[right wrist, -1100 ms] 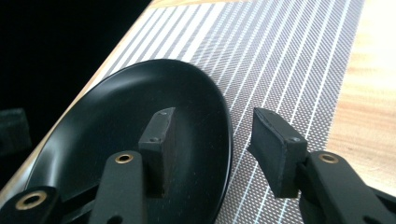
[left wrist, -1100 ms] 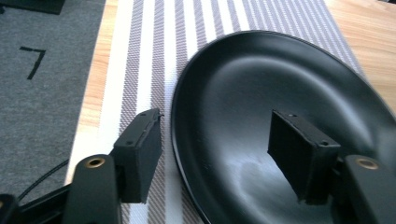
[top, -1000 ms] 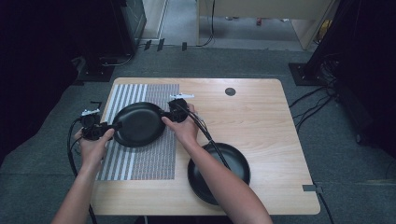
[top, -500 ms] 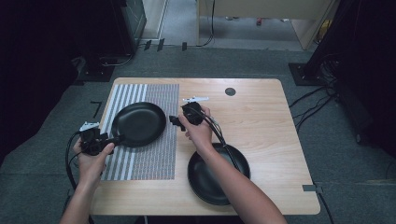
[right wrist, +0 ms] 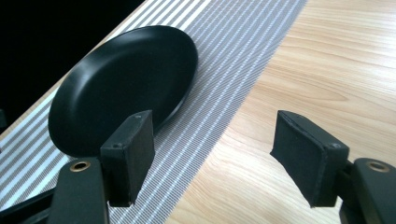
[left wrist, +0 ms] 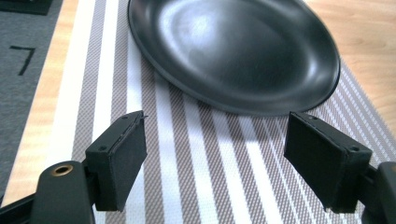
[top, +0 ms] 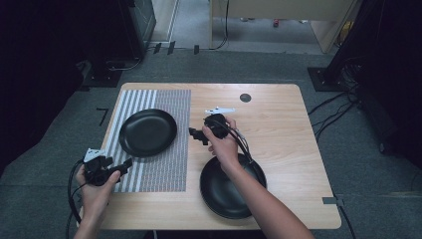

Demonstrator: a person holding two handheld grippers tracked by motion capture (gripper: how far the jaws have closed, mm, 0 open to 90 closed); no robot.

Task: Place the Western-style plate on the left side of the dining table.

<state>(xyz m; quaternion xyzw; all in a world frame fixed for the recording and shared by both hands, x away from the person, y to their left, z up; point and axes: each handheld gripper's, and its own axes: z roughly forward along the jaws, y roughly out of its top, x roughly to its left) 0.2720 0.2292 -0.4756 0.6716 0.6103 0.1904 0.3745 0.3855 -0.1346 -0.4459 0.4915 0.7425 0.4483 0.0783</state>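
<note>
High view looks down, both gripper views close, sharing black plate (top: 147, 132).

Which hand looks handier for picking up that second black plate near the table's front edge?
Probably the right. The right gripper hovers open just beyond the second black plate, with that forearm crossing it. The left gripper sits open over the striped mat, across from it.

a wooden table (top: 278, 129) carries a second black plate (top: 224, 191) near its front edge. a small dark round disc (top: 245, 97) sits near the table's far edge. grey carpet (top: 358, 174) with cables (top: 328, 107) surrounds the table.
</note>
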